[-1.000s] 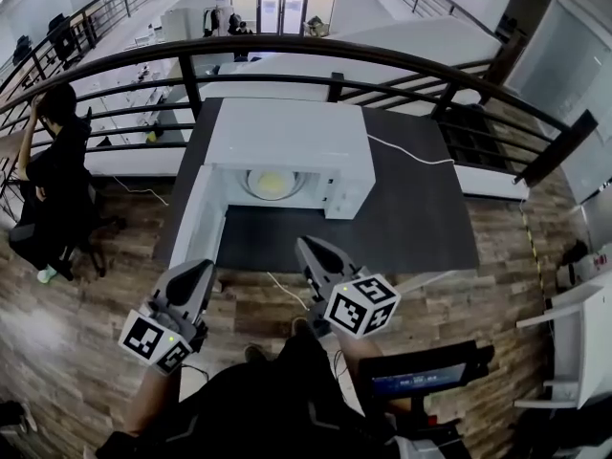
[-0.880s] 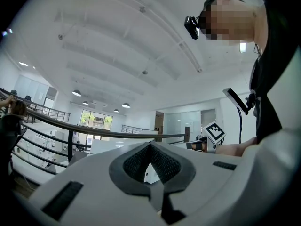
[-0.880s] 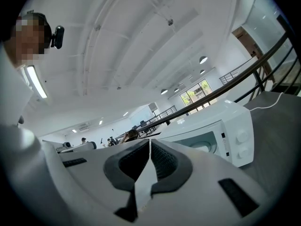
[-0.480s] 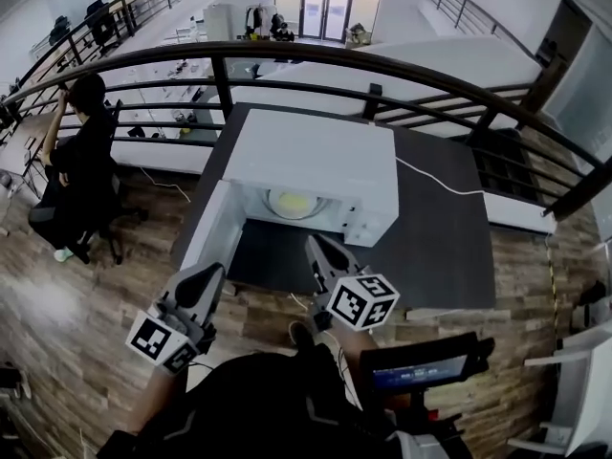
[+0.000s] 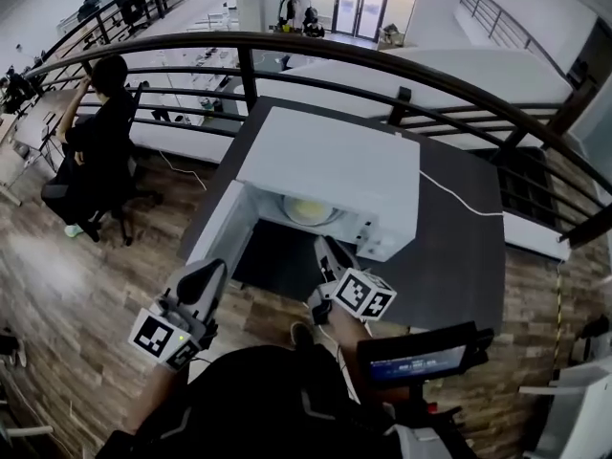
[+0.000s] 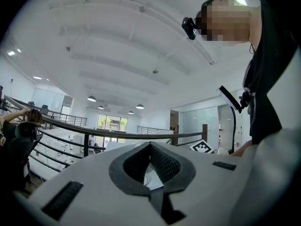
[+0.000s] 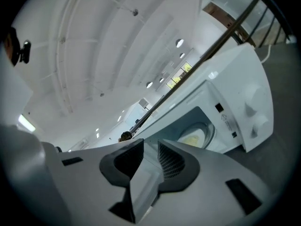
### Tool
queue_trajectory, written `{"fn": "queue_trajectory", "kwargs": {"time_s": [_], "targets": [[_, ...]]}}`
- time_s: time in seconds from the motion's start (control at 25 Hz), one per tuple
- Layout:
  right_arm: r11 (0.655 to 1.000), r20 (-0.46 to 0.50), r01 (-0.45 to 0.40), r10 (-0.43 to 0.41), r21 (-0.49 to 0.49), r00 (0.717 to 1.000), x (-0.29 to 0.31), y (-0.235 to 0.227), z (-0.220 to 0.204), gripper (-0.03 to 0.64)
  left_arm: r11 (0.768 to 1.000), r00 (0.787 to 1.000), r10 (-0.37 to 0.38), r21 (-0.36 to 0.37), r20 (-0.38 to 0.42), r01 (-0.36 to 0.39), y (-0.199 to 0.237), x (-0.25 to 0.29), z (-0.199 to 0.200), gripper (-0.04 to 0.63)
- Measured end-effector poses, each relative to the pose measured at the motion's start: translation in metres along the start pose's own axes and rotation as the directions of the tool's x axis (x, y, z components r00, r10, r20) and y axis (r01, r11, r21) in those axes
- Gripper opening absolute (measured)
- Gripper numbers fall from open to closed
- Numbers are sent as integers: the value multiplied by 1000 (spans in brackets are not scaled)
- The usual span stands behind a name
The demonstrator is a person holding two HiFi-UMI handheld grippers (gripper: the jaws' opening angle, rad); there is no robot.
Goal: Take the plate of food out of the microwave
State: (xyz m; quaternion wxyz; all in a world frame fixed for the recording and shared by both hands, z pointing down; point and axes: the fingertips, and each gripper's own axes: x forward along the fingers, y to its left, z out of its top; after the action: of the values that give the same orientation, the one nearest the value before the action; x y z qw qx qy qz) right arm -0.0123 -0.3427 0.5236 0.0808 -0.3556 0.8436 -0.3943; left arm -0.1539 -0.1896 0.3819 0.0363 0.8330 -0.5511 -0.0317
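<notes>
White microwave (image 5: 330, 161) holds plate (image 5: 308, 210), seemingly beyond the opening, empty right tool (image 5: 326, 249).

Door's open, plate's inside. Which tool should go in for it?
Right. The right tool, empty with jaws opening, sits at the mouth of the microwave, facing the plate. The left tool is farther out, near the open door.

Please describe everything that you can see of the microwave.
The microwave is a white box with a plain, smooth top, standing upright on a dark table. Its door is swung wide open, to the left in the head view. Inside the cavity sits a round plate with pale yellow food. The control panel at the front right carries two knobs. A thin white cable runs from its right side across the table.
</notes>
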Motion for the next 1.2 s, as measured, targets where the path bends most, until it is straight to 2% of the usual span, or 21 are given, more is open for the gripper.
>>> {"fn": "queue_trajectory", "kwargs": {"time_s": [0.08,0.2,0.32,0.44,0.52,0.8,1.08,1.2], "targets": [[998,-12,25,-24,50,1000,5,-10,-10,92,1000,1000,-2,2,-5,2,-1,-1,-1,5],[991,-47,70,-65,115,997,15,-33,-25,97,1000,1000,8,-3,-14,-8,-2,3,-3,5],[972,-106,92,-70,214,992,22,-50,-45,143,1000,999,21,-5,-32,-21,-4,4,-3,5],[965,-159,109,-72,240,985,25,-58,-64,212,1000,998,29,2,-60,-29,-7,-1,-5,5],[956,-173,129,-84,264,981,27,-65,-72,219,999,997,42,-1,-65,-42,-8,-5,-4,5],[865,-189,180,-102,467,977,56,-97,-87,252,996,993,88,-1,-83,-89,2,-3,-2,5],[808,-166,194,-121,557,979,90,-124,-90,253,987,982,159,12,-101,-159,17,-4,-5,5],[768,-176,206,-123,606,977,103,-132,-98,253,982,978,187,19,-95,-186,24,-6,-4,5]]}}
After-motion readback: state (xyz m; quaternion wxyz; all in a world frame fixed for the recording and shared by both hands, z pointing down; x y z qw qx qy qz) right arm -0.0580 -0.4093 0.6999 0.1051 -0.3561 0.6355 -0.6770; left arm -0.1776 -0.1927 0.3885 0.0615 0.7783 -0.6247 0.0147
